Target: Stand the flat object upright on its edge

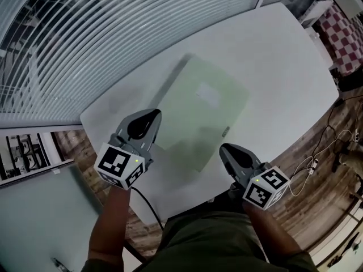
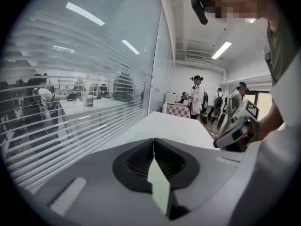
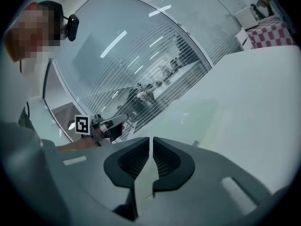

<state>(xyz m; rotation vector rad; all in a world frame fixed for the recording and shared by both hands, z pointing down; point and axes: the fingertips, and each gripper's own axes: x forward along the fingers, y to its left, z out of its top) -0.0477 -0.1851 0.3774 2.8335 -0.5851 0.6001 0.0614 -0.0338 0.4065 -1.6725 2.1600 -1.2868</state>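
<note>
A thin, pale green flat sheet (image 1: 199,109) lies over the white table (image 1: 283,55), with a soft shadow along its left side. My left gripper (image 1: 152,115) is shut on the sheet's near left edge. In the left gripper view the green edge (image 2: 160,187) runs between the closed jaws (image 2: 154,140). My right gripper (image 1: 225,149) is shut on the near right corner, and the sheet (image 3: 143,185) shows as a sliver between its jaws (image 3: 151,139). Whether the sheet's far edge touches the table I cannot tell.
A glass wall with white blinds (image 1: 85,44) runs along the table's far left side. A red checkered cloth (image 1: 340,30) lies at the upper right. Cables (image 1: 317,157) trail over the wooden floor at the right. Several people (image 2: 197,95) stand beyond the table's far end.
</note>
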